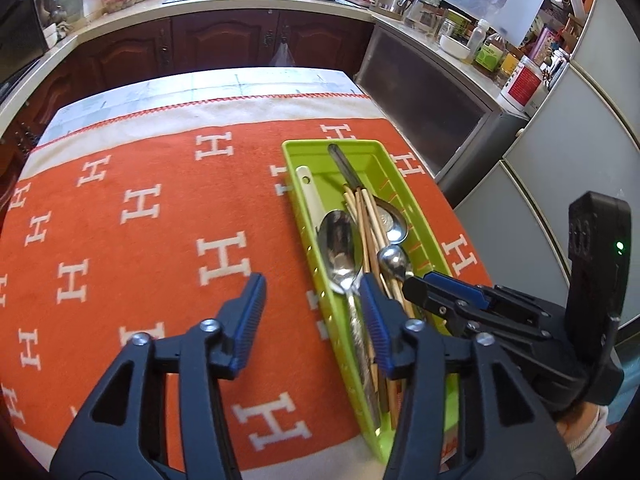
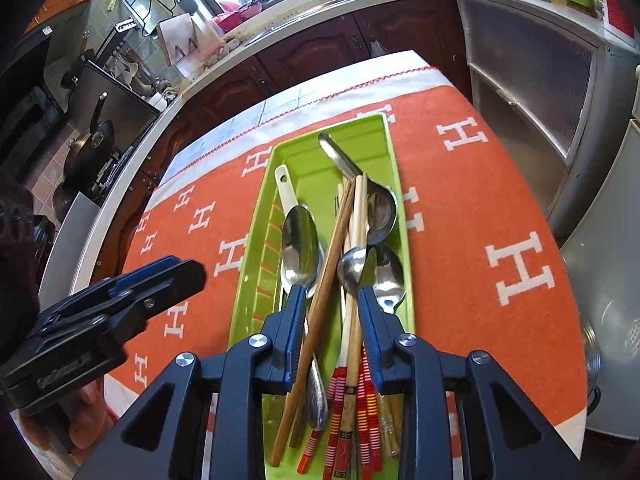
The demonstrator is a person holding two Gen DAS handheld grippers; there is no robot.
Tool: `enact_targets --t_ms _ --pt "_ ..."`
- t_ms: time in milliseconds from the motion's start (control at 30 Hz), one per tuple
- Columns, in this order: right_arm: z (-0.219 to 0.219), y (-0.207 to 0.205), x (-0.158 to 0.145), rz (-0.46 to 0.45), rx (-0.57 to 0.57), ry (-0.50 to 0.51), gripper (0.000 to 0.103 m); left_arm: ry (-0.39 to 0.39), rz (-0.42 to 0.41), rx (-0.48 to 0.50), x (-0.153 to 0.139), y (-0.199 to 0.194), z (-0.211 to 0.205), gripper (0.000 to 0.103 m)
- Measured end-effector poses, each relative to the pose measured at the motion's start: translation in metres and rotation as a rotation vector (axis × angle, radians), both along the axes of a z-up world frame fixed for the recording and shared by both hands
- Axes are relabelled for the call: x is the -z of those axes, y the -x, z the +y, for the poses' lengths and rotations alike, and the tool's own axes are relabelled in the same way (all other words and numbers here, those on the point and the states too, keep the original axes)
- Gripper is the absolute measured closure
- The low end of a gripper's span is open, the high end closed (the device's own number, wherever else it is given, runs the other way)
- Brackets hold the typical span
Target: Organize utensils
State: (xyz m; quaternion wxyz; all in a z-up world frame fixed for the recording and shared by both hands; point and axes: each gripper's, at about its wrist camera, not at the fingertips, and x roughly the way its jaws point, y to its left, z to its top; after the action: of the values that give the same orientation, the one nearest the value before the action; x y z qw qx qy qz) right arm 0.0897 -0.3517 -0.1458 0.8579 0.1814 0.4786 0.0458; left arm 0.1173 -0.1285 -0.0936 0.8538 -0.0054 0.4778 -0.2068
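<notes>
- Right wrist view: the right gripper [image 2: 330, 304] hangs over the green tray [image 2: 256, 280], jaws spread, grasping nothing, straddling the chopsticks [image 2: 352, 248] and spoons [image 2: 300, 248] heaped inside.
- Left wrist view: the left gripper [image 1: 314, 312] is released too, one finger over the tray's near wall, the other above the orange cloth [image 1: 140, 240] on the table.
- All utensils lie in the tray, jumbled and crossing; a white spoon handle [image 2: 285, 188] lies along the left side.
- Looks like the sorting stage: picking one piece from the pile.
- Next move, I'd judge, calls for lowering and closing on a single chopstick without dragging its neighbours.
</notes>
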Motion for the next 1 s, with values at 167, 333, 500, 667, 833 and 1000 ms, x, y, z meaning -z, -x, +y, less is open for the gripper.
enact_targets --t_ms 167,333,500,667,833,1000 --pt "0.01 0.002 0.0 0.011 -0.016 0.007 0.076 -0.018 -0.012 -0.019 -0.004 0.015 0.016 0.042" --pt "0.016 0.007 -0.002 0.021 -0.006 0.022 0.069 -0.033 0.0 -0.05 -0.003 0.027 0.034 0.039" --pt "0.021 0.015 -0.004 0.02 -0.002 0.045 0.066 -0.071 0.012 -0.079 0.001 0.037 0.048 0.037" --pt "0.029 0.024 -0.007 0.027 -0.002 0.057 0.066 -0.084 0.029 -0.091 0.004 0.048 0.055 0.036" --pt "0.036 0.036 -0.01 0.03 -0.007 0.066 0.065 -0.092 0.027 -0.095 0.004 0.059 0.06 0.033" --pt "0.041 0.048 -0.015 0.028 -0.006 0.075 0.055 -0.102 0.025 -0.131 0.001 0.065 0.07 0.03"
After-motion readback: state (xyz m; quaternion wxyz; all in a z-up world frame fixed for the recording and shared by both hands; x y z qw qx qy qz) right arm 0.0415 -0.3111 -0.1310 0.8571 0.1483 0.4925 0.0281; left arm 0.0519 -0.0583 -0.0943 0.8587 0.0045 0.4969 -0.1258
